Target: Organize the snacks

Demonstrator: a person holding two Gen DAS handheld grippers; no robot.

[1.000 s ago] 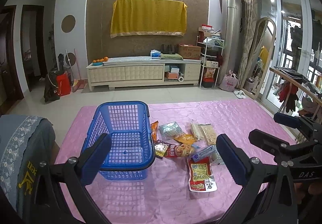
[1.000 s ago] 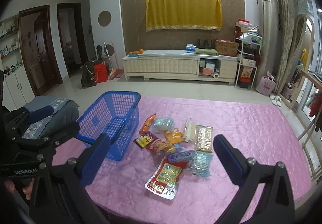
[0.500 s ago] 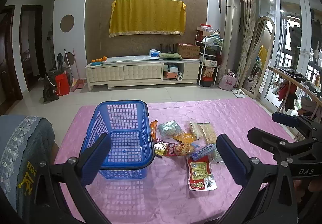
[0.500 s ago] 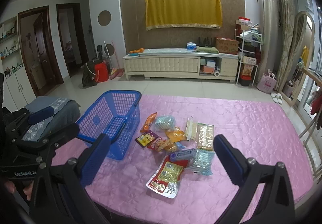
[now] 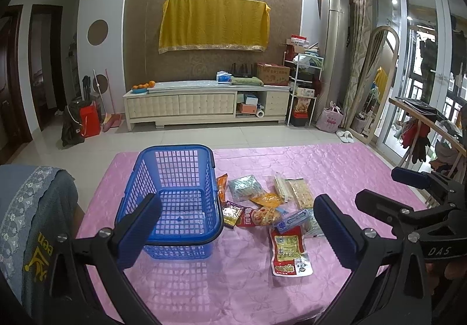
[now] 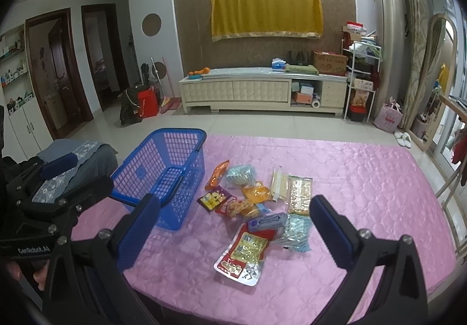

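Both jaws spread, empty | snacks (image 6: 256, 208) ahead, beside basket (image 5: 175, 199)

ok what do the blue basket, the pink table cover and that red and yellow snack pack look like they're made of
Blue basket: rigid moulded plastic, judging by its uniform lattice walls and smooth glossy rim.
Pink table cover: quilted satin-like fabric, with stitched patterns and a soft sheen.
Red and yellow snack pack: glossy plastic film, probably foil-lined; its silvery edges catch the light.

We see bare pink cloth (image 6: 364, 185) right of and in front of the snack pile (image 6: 256, 205), open to approach. The blue basket (image 6: 163, 176) walls off the pile's left side; its open top is unobstructed.
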